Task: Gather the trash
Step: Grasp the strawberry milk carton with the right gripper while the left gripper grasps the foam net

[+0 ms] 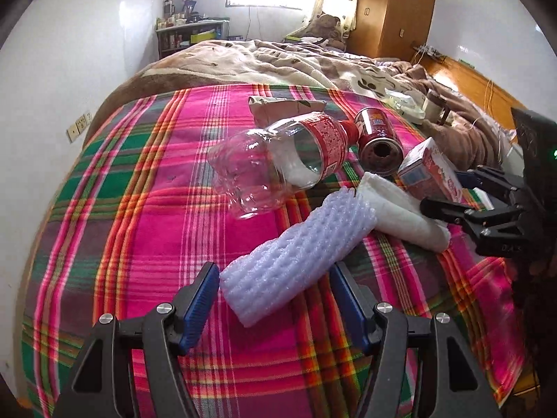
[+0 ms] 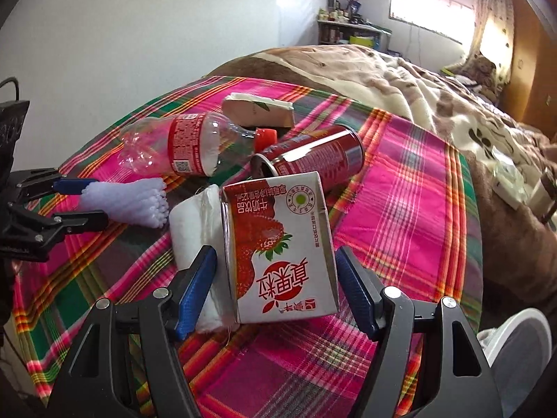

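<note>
Trash lies on a plaid blanket (image 1: 139, 209). My left gripper (image 1: 275, 289) is open, its jaws either side of the near end of a white foam net sleeve (image 1: 296, 257); the sleeve also shows in the right wrist view (image 2: 139, 202). My right gripper (image 2: 275, 282) is open around a strawberry milk carton (image 2: 278, 247), with a folded white cloth (image 2: 195, 230) beside its left finger. A clear plastic bottle (image 1: 278, 160) with a red label, a red can (image 1: 377, 139) and a beige carton (image 1: 278, 108) lie further back.
A brown and cream duvet (image 1: 278, 59) covers the bed behind the blanket. A shelf (image 1: 188, 35) stands at the far wall, a wooden wardrobe (image 1: 393, 10) at the right. A white wall (image 1: 52, 87) runs along the left.
</note>
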`<state>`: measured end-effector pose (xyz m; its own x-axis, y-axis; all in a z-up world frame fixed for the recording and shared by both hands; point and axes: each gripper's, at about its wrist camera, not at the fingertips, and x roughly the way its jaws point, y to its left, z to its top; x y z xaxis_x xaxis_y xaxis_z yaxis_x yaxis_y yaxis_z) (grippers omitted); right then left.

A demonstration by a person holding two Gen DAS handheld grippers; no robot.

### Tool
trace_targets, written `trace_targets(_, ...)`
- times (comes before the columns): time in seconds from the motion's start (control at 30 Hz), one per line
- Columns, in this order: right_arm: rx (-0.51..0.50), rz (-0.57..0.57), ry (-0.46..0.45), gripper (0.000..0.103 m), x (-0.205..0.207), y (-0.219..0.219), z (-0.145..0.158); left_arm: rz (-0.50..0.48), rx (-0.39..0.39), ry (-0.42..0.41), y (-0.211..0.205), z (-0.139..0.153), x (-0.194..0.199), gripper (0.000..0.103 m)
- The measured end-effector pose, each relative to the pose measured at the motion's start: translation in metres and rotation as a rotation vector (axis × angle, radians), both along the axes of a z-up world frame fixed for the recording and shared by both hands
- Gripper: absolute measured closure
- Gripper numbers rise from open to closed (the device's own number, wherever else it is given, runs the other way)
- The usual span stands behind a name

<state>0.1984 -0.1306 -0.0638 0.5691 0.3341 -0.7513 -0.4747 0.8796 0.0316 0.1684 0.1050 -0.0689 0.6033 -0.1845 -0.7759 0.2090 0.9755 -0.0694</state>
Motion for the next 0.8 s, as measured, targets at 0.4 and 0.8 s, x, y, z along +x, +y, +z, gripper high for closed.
trace_targets(0.4,0.078,-0.091,0.044,0.032,0.006,-0.016,-0.007,-0.105,0.085,-0.035,-0.022,0.005,0.008,0.038)
trace_targets(0.8,0.09,-0.119,0.035,0.042,0.001,-0.021,-0.008,-0.138,0.039,0.016,-0.041,-0.007,0.011,0.059)
